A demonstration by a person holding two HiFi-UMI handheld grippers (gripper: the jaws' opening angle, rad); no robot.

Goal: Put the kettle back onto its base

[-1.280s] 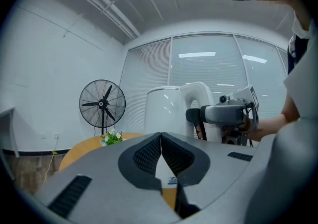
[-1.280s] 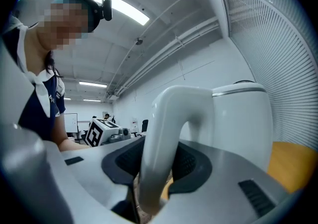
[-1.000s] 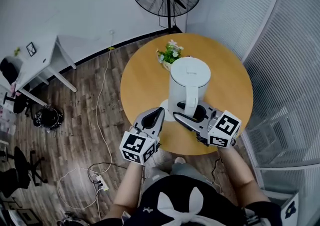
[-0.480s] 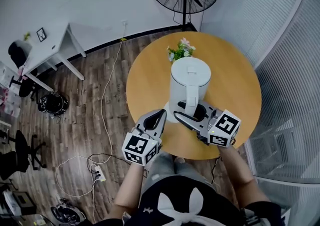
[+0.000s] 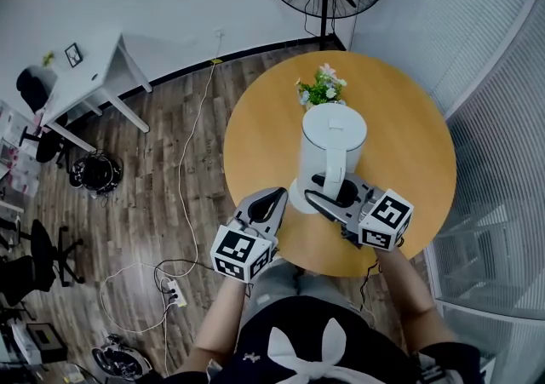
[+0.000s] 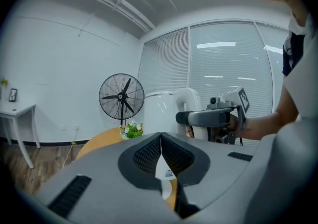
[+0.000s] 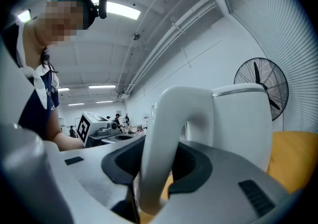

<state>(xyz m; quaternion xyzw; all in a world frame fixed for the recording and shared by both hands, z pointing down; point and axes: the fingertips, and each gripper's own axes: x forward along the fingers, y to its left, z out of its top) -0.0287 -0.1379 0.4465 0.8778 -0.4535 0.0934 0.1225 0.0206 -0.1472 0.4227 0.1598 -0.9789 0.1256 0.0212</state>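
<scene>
Most of the job looks done: the kettle [image 5: 334, 140] is right over its base [image 5: 297, 200] at the table's [image 5: 255, 118] near edge. Whether it's seated, I can't tell. Right gripper [image 5: 334, 197] is clamped on the handle [image 7: 161, 133] and has yet to release. Left gripper [image 5: 274, 197] hovers beside the base, fingers together, empty.

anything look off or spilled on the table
Nothing stands out. The kettle is upright, held in the right gripper; the flowers stand upright and the table shows no spill.
</scene>
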